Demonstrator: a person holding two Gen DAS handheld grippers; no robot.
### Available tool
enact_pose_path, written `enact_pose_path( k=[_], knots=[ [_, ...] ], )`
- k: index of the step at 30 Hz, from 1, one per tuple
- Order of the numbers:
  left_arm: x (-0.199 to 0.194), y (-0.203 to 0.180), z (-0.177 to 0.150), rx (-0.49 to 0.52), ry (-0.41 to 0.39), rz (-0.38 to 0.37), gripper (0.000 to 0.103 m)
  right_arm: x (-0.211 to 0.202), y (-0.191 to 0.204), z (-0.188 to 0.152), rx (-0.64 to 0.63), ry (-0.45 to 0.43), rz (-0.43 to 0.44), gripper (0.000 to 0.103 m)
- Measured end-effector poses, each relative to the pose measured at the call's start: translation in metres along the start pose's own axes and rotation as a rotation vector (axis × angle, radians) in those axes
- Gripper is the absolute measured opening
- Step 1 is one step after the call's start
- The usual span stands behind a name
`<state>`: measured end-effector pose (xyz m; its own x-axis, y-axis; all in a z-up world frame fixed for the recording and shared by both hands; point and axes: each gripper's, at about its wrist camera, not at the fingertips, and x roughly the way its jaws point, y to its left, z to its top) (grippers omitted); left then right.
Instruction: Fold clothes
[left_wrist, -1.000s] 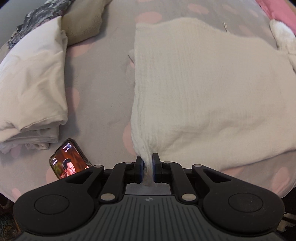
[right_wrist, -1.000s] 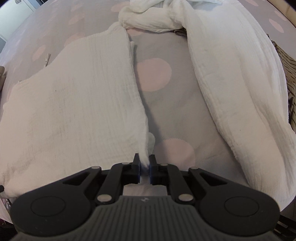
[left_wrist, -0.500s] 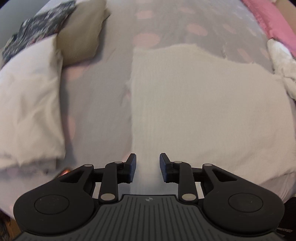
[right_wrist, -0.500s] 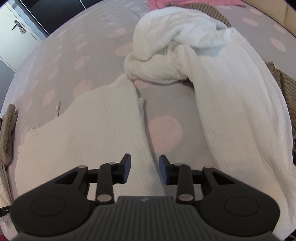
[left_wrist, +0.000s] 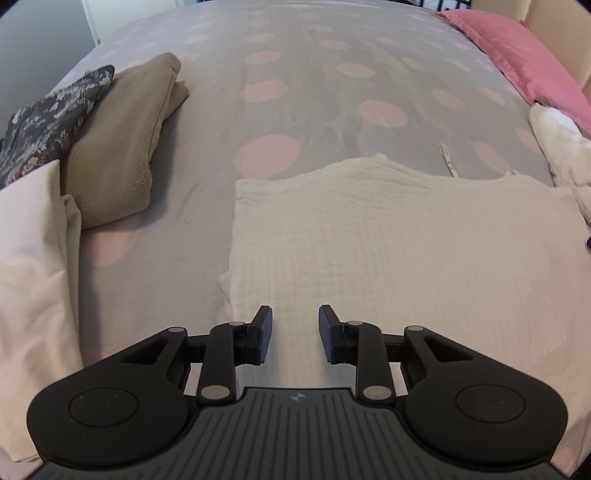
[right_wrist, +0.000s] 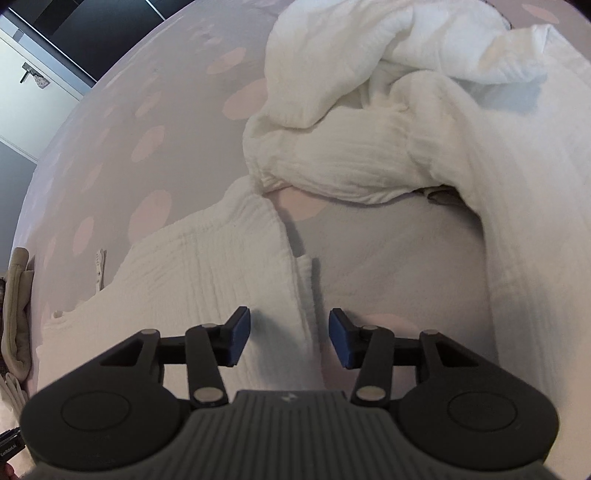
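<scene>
A cream crinkled cloth (left_wrist: 388, 236) lies folded flat on the grey bedspread with pink dots (left_wrist: 314, 74). My left gripper (left_wrist: 295, 325) hovers open over its near left corner, holding nothing. In the right wrist view the same cloth (right_wrist: 207, 266) fills the lower left, and my right gripper (right_wrist: 290, 332) stands open above its right edge, empty. A bunched white garment (right_wrist: 424, 122) lies crumpled beyond and runs down the right side.
To the left are folded items: a tan fleece (left_wrist: 125, 140), a dark floral piece (left_wrist: 44, 122) and a pale cream stack (left_wrist: 33, 277). A pink pillow (left_wrist: 517, 51) lies at the far right. A small white tag (left_wrist: 447, 158) rests past the cloth.
Both grippers were shut on the cloth's near corners a second ago. They have let go, opened and lifted back, tilting up. The cloth now lies flat.
</scene>
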<state>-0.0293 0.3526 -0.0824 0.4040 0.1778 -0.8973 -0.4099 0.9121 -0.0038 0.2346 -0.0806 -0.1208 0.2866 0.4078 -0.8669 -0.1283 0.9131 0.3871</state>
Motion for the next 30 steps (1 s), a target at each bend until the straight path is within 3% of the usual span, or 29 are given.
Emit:
enact_pose_path(
  k=[1,4,6,14,21,30],
  knots=[
    [0.002,-0.001,0.003,-0.002,-0.002,0.000,0.025,0.005,0.002,0.000,-0.011,0.000,-0.007,0.050],
    [0.006,-0.004,0.010,0.001,-0.013,0.002,0.025,0.014,0.012,-0.002,-0.069,-0.019,-0.040,0.034],
    [0.008,-0.006,0.014,0.011,-0.021,0.004,0.025,0.016,0.017,-0.001,-0.077,-0.013,-0.022,0.009],
    [0.007,-0.005,0.012,0.025,0.006,-0.014,0.025,-0.020,0.044,0.001,-0.066,-0.025,0.045,0.007],
    [-0.011,-0.003,0.012,0.018,-0.024,-0.057,0.025,-0.070,0.120,-0.016,-0.113,-0.052,0.170,0.007],
    [-0.032,0.000,0.008,0.039,-0.056,-0.150,0.021,-0.059,0.227,-0.053,-0.174,0.029,0.270,0.007]
  ],
)
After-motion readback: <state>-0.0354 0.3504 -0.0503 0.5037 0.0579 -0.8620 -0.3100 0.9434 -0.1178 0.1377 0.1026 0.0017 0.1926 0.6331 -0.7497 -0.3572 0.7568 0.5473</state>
